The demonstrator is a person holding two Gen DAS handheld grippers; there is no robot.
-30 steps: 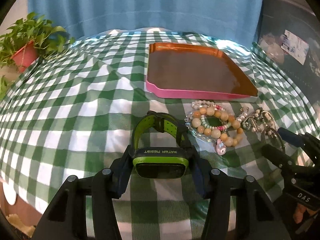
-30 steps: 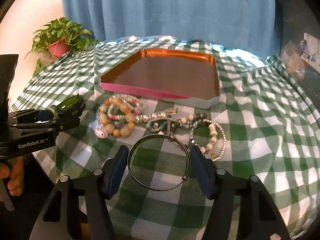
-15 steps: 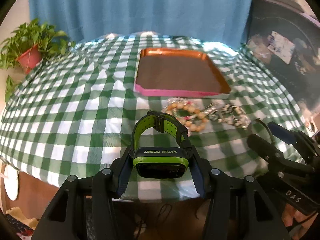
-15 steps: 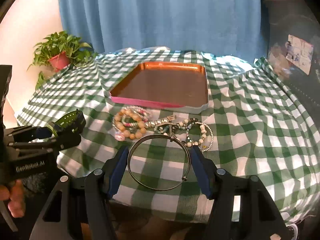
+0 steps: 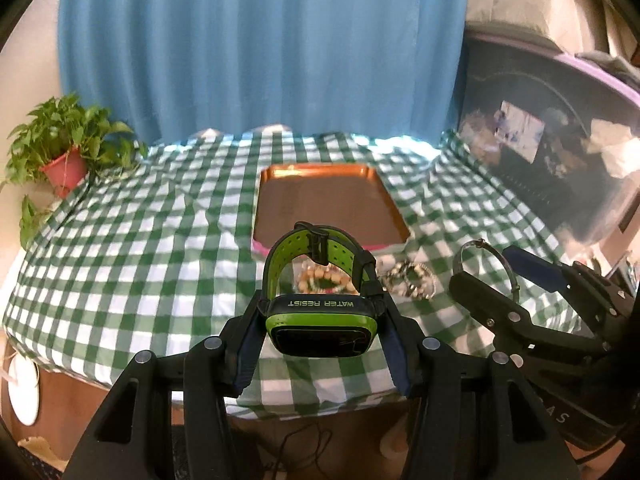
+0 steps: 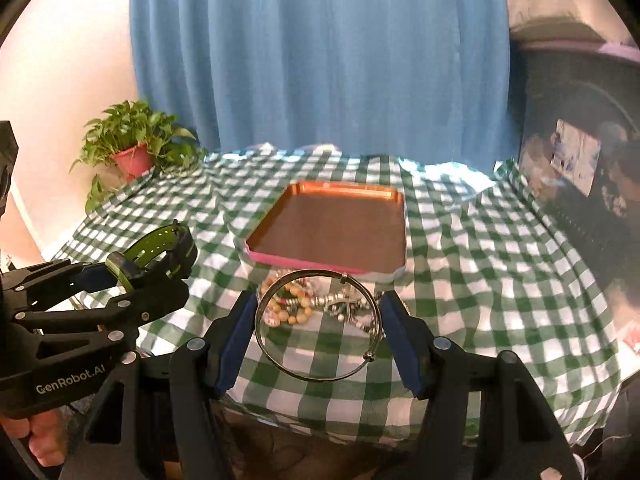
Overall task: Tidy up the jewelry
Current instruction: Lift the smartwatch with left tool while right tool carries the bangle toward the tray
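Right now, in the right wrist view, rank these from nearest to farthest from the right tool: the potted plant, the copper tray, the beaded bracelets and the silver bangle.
1. Silver bangle: clamped in the right tool.
2. Beaded bracelets: on the cloth just beyond, seen through the bangle.
3. Copper tray: mid-table, behind the bracelets.
4. Potted plant: far left, by the curtain.

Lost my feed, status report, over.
Left gripper shut on watch. Right gripper shut on bangle. Tray unobstructed; beads on cloth.
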